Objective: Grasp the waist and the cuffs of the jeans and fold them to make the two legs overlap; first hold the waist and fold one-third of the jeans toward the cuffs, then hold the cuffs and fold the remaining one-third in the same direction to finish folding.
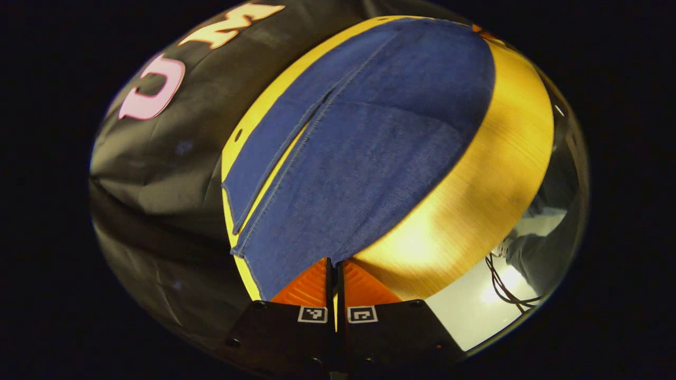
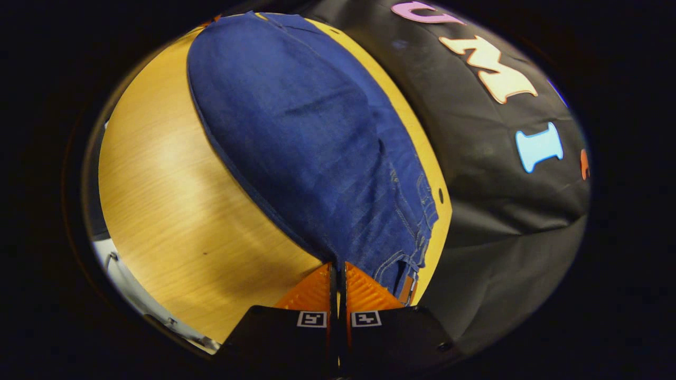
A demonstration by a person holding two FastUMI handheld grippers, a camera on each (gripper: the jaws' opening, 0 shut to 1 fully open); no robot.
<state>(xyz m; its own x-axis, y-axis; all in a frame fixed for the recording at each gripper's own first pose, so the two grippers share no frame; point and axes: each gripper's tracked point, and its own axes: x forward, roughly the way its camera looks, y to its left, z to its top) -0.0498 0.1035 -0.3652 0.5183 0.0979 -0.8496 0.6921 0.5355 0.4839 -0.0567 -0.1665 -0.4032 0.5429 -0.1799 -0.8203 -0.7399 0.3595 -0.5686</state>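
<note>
Blue jeans (image 1: 364,153) lie lengthwise on a yellow wooden table (image 1: 491,174). In the left gripper view the cuff end is nearest, with one leg lying partly over the other and a slit of table between them. My left gripper (image 1: 334,262) is shut at the near long edge of the upper leg beside the cuff, with the denim running in between its fingertips. In the right gripper view the waist end of the jeans (image 2: 317,153), with pocket seams and belt loops, is nearest. My right gripper (image 2: 338,265) is shut on the near edge at the waist.
The booth's black cloth wall (image 2: 501,200) hangs just behind the table's (image 2: 174,200) far edge. Past the table's near edge there is pale floor (image 1: 475,311) with dark cables (image 1: 501,285). A small dark hole (image 2: 440,196) marks the tabletop beside the waist.
</note>
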